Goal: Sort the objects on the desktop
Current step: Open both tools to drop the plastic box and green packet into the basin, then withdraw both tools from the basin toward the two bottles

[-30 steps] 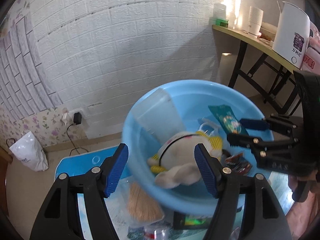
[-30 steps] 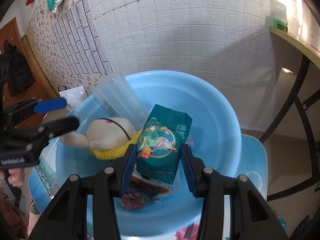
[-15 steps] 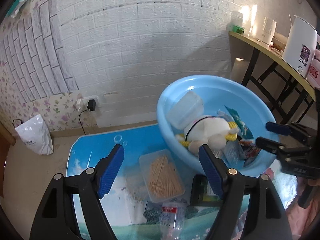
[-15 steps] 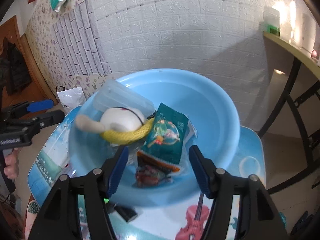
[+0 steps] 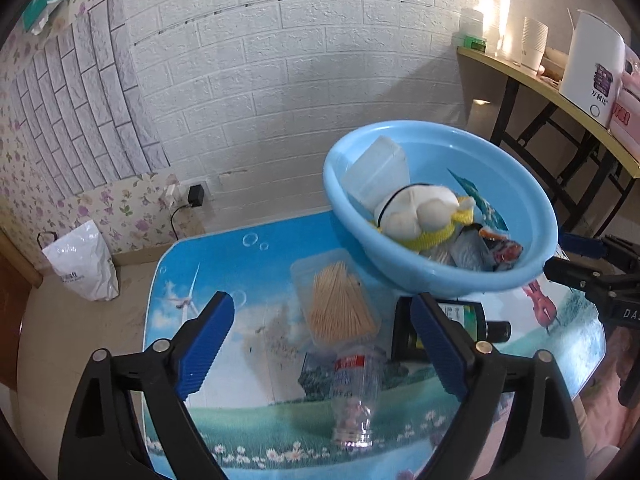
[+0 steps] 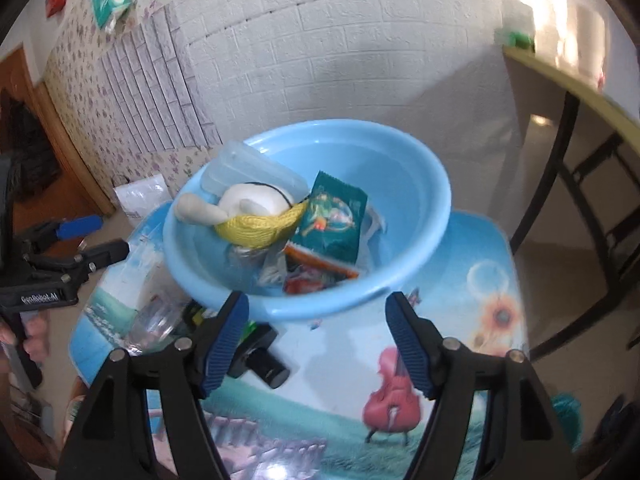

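Both grippers have pulled back from the basin since a second ago; more of the table shows now in both wrist views. My left gripper [image 5: 320,340] was over the plush toy before, my right gripper [image 6: 316,340] had its pads either side of the green packet; neither has anything between its pads now. Jaws on both have just been opening: left stands wide, right moderately wide, both empty.

Blue basin [image 5: 420,272] sits at the far right part of the table [image 5: 224,264], tilted, its near rim over the dark bottle. Inside it: white plush toy [image 5: 416,212] with a yellow knit band, clear plastic container [image 5: 376,168] leaning on the far wall behind the toy, green snack packet [image 6: 334,220] just beside the toy, red-orange packet [image 6: 316,268] under it at the near side.

Still out on the table: clear box of toothpicks [image 5: 340,304] just in front of the basin, empty clear bottle [image 5: 354,396] with a red label lying nearer me, touching or overlapping the box's near edge, dark bottle [image 5: 452,328] with a black cap lying beside it, partly behind my left gripper's right pad.

White plastic bag [image 5: 84,264] on the floor by the wall. Right wrist view is motion-blurred.
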The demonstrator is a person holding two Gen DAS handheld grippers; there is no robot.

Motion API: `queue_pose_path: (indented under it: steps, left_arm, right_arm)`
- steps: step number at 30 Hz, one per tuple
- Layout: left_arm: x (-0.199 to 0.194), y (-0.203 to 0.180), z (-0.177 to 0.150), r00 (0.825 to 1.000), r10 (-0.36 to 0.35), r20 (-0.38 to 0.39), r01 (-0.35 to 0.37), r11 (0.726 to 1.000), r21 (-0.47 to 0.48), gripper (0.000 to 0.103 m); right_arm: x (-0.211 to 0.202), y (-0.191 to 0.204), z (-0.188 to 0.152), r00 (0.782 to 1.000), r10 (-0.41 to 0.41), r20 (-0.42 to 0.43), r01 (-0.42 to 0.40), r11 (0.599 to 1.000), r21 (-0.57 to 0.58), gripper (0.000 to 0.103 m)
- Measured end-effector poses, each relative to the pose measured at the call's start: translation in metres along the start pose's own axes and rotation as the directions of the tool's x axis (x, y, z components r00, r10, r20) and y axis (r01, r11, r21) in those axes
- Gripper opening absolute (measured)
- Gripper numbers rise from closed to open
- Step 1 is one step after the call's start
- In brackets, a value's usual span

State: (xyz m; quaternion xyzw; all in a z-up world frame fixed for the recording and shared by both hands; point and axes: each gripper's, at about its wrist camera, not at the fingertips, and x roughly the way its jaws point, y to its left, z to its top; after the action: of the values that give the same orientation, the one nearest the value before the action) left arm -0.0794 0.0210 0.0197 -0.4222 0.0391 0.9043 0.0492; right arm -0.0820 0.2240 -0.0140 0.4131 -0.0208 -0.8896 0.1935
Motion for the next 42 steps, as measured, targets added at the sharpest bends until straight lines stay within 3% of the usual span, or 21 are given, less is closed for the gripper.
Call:
queue_pose_path:
  steps: [12,17,26,42]
  left_arm:
    - [0.006,0.011,-0.039,0.995,0.018,-0.099,-0.024,0.998,-0.055,0.094]
    - [0.009,0.021,-0.056,0.99,0.014,-0.138,-0.029,0.994,-0.107,0.094]
    - [0.011,0.03,-0.068,0.987,0.045,-0.155,-0.064,0.99,-0.122,0.094]
    - [0.025,0.007,-0.073,0.989,-0.028,-0.147,0.015,0.996,-0.088,0.094]
  right_arm:
    - [0.007,-0.01,-0.039,0.995,-0.043,-0.09,0.051,0.995,0.08,0.071]
    - [0.012,-0.011,-0.053,0.992,-0.05,-0.113,0.06,0.995,0.082,0.082]
    - [0.016,-0.007,-0.059,0.991,-0.045,-0.124,0.055,0.996,0.074,0.084]
    - [0.026,0.009,-0.062,0.989,-0.013,-0.15,0.021,0.998,0.052,0.084]
